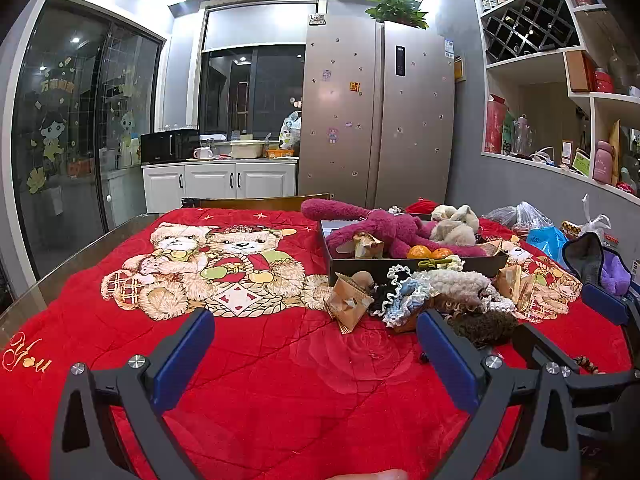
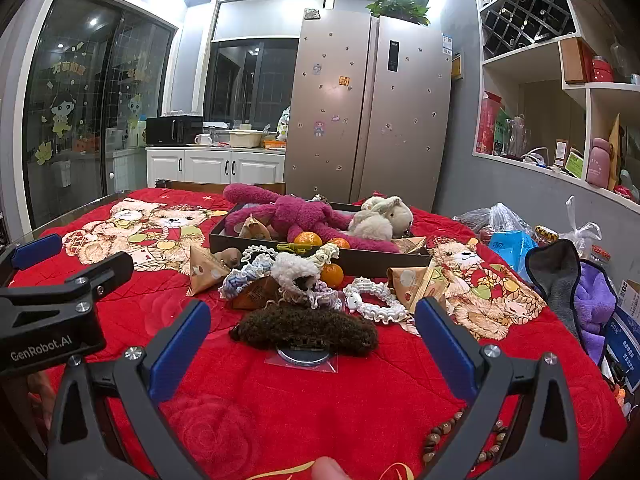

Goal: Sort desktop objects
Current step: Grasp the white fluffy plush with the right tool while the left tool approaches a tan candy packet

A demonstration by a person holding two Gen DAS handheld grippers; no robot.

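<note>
A dark tray (image 2: 224,240) at frame centre holds plush toys (image 2: 296,212) and oranges (image 2: 307,238); scrunchies (image 2: 372,300) and a brown hair clip (image 2: 308,330) lie below it.

Left gripper (image 2: 60,312) body reads, faintly, "GenRobot.AI".

Hand-held gripper (image 2: 312,332): black frame, blue finger pads (image 2: 180,350), silver screws, "GenRobot.AI" marking.

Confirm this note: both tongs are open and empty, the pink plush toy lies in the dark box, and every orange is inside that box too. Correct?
Not quite. One orange sits outside the box, on the red cloth in front of its near wall, as the right wrist view shows. The rest stands: left tongs and right tongs are open and empty, and the pink plush toy lies in the box.
</note>
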